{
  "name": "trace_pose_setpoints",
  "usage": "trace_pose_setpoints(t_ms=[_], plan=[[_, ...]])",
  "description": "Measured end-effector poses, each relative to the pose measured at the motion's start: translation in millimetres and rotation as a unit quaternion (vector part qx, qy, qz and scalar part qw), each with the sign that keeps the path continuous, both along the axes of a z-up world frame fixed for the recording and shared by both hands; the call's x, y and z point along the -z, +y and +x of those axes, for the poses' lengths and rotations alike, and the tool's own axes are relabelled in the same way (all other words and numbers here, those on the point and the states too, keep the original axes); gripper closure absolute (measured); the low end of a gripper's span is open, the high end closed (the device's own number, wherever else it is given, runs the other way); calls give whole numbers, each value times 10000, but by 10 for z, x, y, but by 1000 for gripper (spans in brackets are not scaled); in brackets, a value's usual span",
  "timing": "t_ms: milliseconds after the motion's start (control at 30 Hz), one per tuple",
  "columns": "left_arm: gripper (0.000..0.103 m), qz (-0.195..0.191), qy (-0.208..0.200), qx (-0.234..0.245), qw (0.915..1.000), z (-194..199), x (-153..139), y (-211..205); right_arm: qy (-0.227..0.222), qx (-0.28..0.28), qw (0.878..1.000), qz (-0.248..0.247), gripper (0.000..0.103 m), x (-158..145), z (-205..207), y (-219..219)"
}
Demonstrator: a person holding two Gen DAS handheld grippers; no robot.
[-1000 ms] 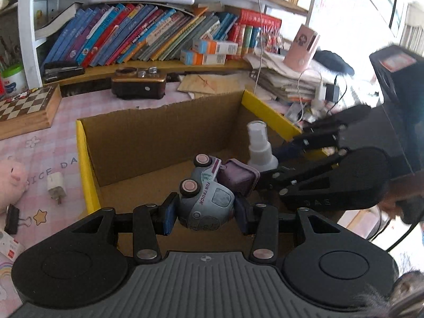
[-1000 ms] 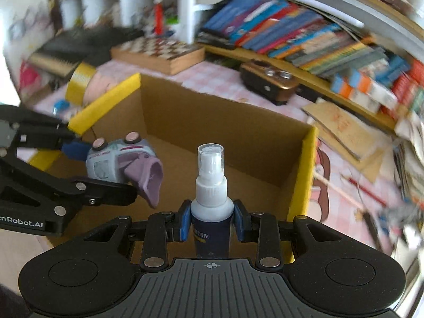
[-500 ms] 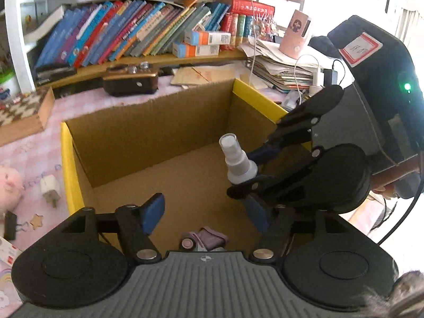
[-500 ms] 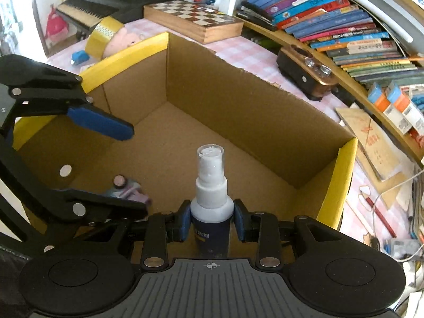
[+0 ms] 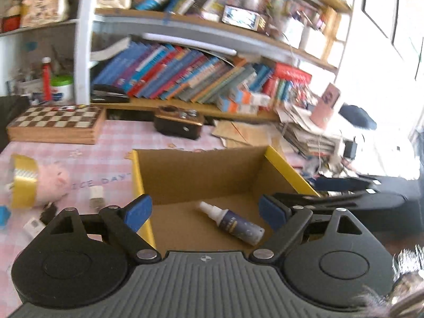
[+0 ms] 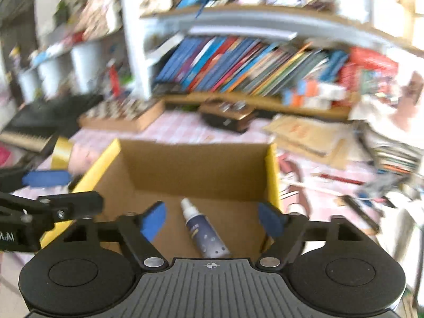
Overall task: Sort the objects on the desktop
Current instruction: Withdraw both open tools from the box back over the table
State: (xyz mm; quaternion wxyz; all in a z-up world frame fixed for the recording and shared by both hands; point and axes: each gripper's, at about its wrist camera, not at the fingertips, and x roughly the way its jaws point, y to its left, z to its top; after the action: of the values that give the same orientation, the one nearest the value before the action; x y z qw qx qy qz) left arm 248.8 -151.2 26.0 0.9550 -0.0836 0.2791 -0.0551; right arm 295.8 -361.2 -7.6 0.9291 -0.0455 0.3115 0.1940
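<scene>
I am opening both tongs, the left gripper [image 5: 204, 213] and the right gripper [image 6: 212, 218]; nothing is between either pair of pads. The bottle [image 5: 233, 224] is lying on its side on the box [image 5: 201, 169] floor, sorted, so I am gripping nothing.

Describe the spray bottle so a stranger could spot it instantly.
Find the open cardboard box with yellow rims on the pink checked tablecloth. The spray bottle lies on its side on the box floor. It is dark blue with a white nozzle.
</scene>
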Motion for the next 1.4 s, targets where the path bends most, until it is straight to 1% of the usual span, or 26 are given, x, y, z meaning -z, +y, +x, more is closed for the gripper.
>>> trace_pose_setpoints(t_ms=[33,67,100,167,233,333,433,500,567,700,733,767,900,1033,1133,1200,1267,1367,1400], plan=[[15,-14,-29,-61,10000,-48,-10,25,-92,178,9998,-25,9,-20,-64,10],[15,-15,-54,-115,9999,-98,-15,45,-154,362,9992,-61,3,-34,-120,16],[15,-13,-75,-152,9999,-150,-16,63,-221,570,9981,-115,0,-42,-185,31],[15,-9,-113,-215,9997,-244,-16,89,-376,953,9945,-200,0,-63,-331,52],[15,-15,-141,-248,9996,-325,-14,121,-437,1159,9919,-267,0,-69,-465,55],[15,-82,-171,-311,9993,-446,-13,174,-452,1248,9906,-342,0,-76,-618,53],[15,-168,-198,-340,9991,-557,-10,231,-322,1237,9913,-306,0,-97,-680,71],[15,-205,-216,-319,9990,-622,-11,265,-192,1197,9925,-157,0,-114,-739,66],[15,-210,-240,-283,9991,-679,-19,296,-65,1103,9938,106,0,-132,-833,54],[15,-265,-290,-223,9990,-779,-42,378,105,1007,9903,950,0,-219,-1001,-51],[15,-286,-304,-210,9989,-809,-47,403,124,1026,9893,1031,0,-234,-1031,-52],[15,-303,-315,-200,9988,-830,-49,421,116,1099,9887,1011,0,-251,-1070,-36],[15,-369,-342,-128,9987,-928,-59,502,-195,1374,9888,554,0,-348,-1290,109],[15,-393,-390,-31,9985,-1037,-76,587,-787,1335,9875,298,0,-459,-1575,267],[15,-422,-437,23,9982,-1131,-94,651,-1243,1293,9838,-26,0,-522,-1783,441],[15,-438,-465,50,9979,-1194,-108,689,-1446,1185,9820,-277,0,-532,-1898,556],[15,-456,-502,70,9977,-1277,-119,743,-1560,1083,9795,-668,0,-523,-2010,702],[15,-491,-539,92,9973,-1406,-127,825,-1544,931,9737,-1395,0,-460,-2164,955],[15,-507,-538,100,9972,-1444,-125,854,-1505,856,9733,-1507,0,-441,-2209,1018]])
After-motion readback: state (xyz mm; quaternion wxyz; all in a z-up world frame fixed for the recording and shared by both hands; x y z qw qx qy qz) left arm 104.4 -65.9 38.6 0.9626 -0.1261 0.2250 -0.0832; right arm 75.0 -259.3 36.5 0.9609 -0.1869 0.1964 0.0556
